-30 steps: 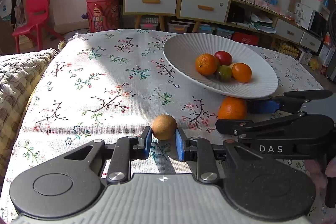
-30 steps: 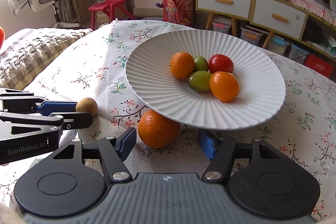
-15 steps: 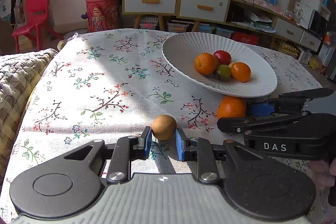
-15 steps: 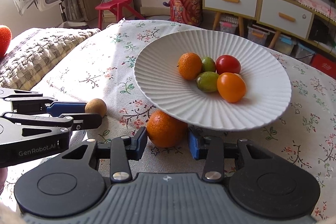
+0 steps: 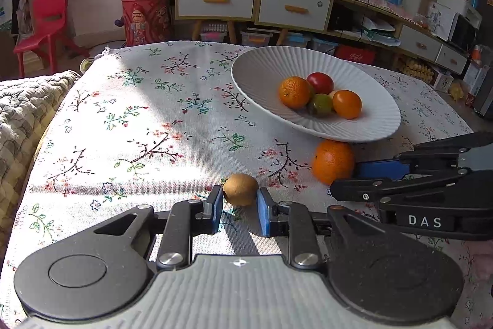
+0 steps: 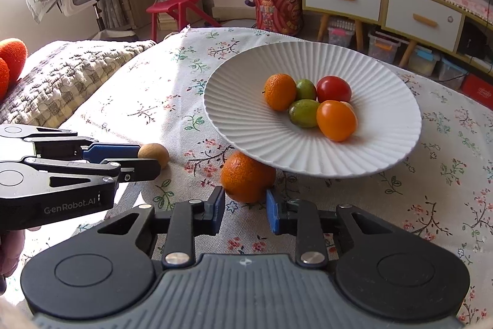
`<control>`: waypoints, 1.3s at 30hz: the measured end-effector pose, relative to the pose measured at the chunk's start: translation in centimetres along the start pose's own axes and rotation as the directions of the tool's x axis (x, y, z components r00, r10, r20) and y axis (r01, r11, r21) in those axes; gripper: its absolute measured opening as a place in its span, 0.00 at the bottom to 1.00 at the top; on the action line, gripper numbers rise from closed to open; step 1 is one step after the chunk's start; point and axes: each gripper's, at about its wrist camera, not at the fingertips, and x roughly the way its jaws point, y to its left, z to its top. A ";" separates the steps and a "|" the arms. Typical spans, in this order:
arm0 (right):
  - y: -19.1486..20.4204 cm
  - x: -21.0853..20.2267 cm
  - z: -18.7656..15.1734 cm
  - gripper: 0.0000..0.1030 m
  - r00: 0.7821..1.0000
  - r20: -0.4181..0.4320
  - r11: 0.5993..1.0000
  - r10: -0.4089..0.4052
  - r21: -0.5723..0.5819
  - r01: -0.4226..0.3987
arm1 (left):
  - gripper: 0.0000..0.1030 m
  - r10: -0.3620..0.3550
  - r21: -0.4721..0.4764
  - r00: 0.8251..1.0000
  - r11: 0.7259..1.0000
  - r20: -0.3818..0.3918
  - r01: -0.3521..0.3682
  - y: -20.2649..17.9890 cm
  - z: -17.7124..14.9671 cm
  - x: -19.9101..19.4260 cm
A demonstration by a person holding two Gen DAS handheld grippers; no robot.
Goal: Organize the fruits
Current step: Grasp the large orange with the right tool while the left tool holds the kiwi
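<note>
On a floral tablecloth point(image 5: 129, 119), the left gripper point(image 5: 238, 207) clenched a small brown fruit point(image 5: 241, 189) between its blue pads. Beside it, the right gripper point(image 6: 245, 207), its jaws just closing, pressed both pads on a mandarin point(image 6: 246, 178) lying against the rim of a ribbed white plate point(image 6: 385, 150) holding five small fruits point(image 6: 308, 104).
</note>
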 end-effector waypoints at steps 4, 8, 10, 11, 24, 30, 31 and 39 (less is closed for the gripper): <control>-0.2 0.2 0.0 0.38 1.000 -0.002 1.000 -0.004 0.022 0.004 | 0.07 -0.001 -0.020 1.000 1.000 -0.004 0.001 0.1 0.0 0.3; -0.4 0.8 0.4 0.38 1.000 0.001 0.999 -0.001 0.049 0.001 | 0.09 0.004 -0.022 1.000 1.000 -0.012 -0.004 0.1 0.0 0.7; -0.5 1.1 0.5 0.38 1.000 0.002 0.998 -0.002 0.064 0.002 | 0.09 0.007 -0.022 1.000 1.000 -0.010 -0.007 0.0 0.1 0.8; -0.6 1.2 0.6 0.38 1.000 0.007 0.997 -0.003 0.071 0.002 | 0.09 0.007 -0.024 1.000 1.000 -0.009 -0.007 0.0 0.1 0.8; -0.9 0.8 0.5 0.34 0.999 0.007 0.992 0.040 0.117 -0.041 | 0.07 -0.004 -0.026 1.000 1.000 -0.015 0.004 0.1 0.2 0.5; -0.5 0.2 0.1 0.33 0.999 -0.019 0.994 0.051 0.096 -0.049 | 0.07 -0.009 -0.032 1.000 0.999 -0.011 0.008 0.1 0.5 0.3; -0.5 0.0 0.1 0.33 0.998 -0.021 0.994 0.053 0.094 -0.051 | 0.07 -0.010 -0.032 1.000 0.999 -0.010 0.010 0.0 0.5 0.2; -0.6 -1.5 0.3 0.33 0.997 -0.013 0.993 0.071 0.092 -0.070 | 0.07 -0.026 -0.028 1.000 0.999 0.005 0.026 -0.6 1.0 -0.2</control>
